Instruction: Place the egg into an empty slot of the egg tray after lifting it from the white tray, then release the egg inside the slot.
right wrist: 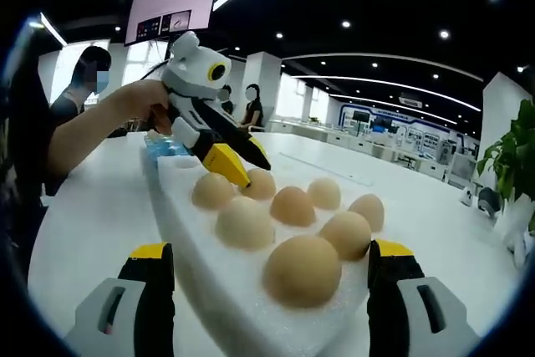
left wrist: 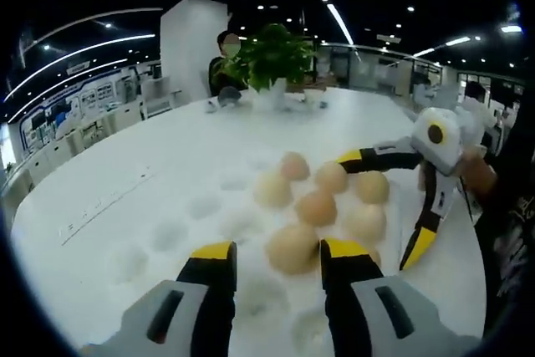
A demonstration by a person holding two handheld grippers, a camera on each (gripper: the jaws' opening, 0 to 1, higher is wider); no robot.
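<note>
Seven eggs sit in the white foam egg tray [right wrist: 192, 232], which lies on a big white table [left wrist: 109, 173]. In the left gripper view they cluster on the tray's right side, while the dimpled slots [left wrist: 203, 206] to the left hold nothing. The left gripper [left wrist: 277, 258] hovers low over the tray with its yellow-tipped jaws spread apart and nothing between them; the nearest egg [left wrist: 292, 247] lies just beyond the tips, in the gap but not pinched. The right gripper [left wrist: 384, 206] reaches in from the right, jaws wide open, one finger above the egg cluster and the other pointing down beside the tray's edge.

In the right gripper view, the right gripper [right wrist: 272, 267] is likewise open, its tips well apart on either side of the tray's near corner, holding nothing. The closest egg [right wrist: 302, 270] sits in its slot there. The left gripper [right wrist: 238, 165], held by a person's hand [right wrist: 138, 99], hangs over the far eggs. A potted plant [left wrist: 269, 58] stands farther back on the table.
</note>
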